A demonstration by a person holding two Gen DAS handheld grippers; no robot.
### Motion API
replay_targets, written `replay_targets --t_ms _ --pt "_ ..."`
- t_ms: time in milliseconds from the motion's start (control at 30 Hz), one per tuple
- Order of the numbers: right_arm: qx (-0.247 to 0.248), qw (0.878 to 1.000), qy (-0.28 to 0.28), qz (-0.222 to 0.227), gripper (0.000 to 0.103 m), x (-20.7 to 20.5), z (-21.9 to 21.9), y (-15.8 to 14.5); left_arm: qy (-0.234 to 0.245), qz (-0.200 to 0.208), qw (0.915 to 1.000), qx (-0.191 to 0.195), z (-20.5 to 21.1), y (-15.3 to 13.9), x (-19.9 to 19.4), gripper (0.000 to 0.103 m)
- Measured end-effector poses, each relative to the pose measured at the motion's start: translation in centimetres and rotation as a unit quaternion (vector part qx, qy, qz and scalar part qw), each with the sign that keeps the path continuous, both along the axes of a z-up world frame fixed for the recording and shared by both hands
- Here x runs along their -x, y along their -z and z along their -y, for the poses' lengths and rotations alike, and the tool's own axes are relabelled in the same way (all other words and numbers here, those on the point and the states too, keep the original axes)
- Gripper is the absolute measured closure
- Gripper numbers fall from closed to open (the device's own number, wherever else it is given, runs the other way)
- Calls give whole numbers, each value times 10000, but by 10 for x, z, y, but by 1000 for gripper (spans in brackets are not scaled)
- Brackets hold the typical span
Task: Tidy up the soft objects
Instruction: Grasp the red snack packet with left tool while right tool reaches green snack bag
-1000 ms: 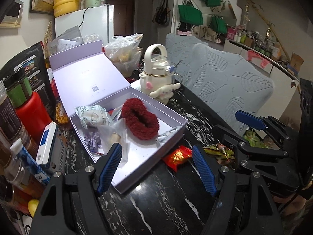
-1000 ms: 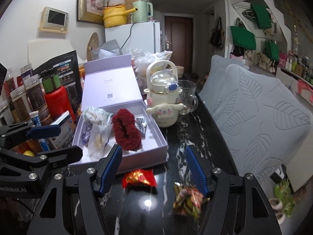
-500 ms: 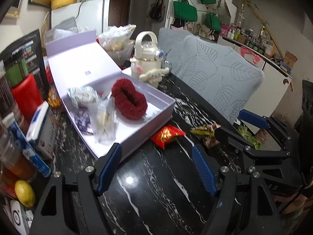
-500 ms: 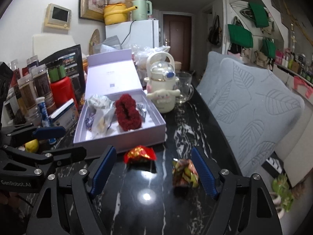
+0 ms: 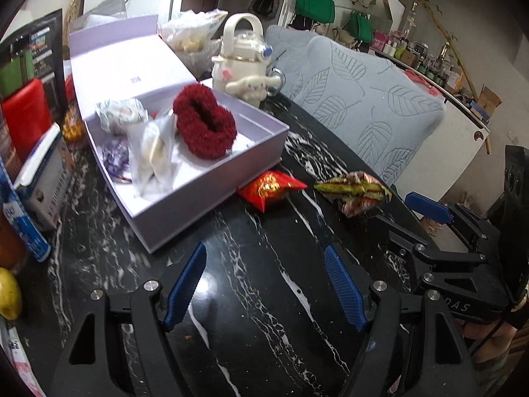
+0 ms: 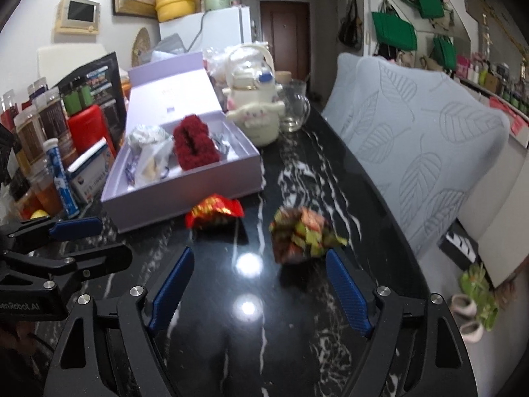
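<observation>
An open lilac box [image 5: 264, 139] [image 6: 185, 198] stands on the black marble table and holds a red fuzzy scrunchie [image 5: 204, 119] [image 6: 195, 142], a clear bag [image 5: 153, 157] and small wrapped items. In front of the box lie a red packet [image 5: 271, 188] [image 6: 215, 213] and a green-and-red crumpled packet [image 5: 355, 189] [image 6: 302, 233]. My left gripper [image 5: 264, 279] is open and empty, well short of the box and packets. My right gripper [image 6: 256, 289] is open and empty, just short of the green packet; it also shows at the right of the left wrist view [image 5: 429, 210].
A cream kettle with a plush dog [image 5: 246, 66] [image 6: 254, 106] and a glass mug [image 6: 294, 109] stand behind the box. Jars, bottles and a red canister [image 6: 89, 125] crowd the left side. A grey leaf-pattern cushion [image 6: 413, 139] runs along the table's right edge.
Both grippers have pulled back toward the near edge of the table, so the box and packets sit farther away. Both stay open and empty.
</observation>
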State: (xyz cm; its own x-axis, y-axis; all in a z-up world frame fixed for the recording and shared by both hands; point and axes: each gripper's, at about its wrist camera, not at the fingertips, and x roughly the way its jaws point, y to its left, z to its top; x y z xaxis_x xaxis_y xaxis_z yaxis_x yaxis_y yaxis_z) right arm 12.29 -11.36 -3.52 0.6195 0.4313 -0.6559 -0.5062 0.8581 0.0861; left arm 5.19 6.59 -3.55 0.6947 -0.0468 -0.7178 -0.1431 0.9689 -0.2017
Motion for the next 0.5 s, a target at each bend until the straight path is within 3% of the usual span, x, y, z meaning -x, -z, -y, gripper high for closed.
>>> replay_targets --t_ms 500 --pt "67 9993 -128 -337 19 -38 8 26 -76 -273 9994 183 11 24 -29 29"
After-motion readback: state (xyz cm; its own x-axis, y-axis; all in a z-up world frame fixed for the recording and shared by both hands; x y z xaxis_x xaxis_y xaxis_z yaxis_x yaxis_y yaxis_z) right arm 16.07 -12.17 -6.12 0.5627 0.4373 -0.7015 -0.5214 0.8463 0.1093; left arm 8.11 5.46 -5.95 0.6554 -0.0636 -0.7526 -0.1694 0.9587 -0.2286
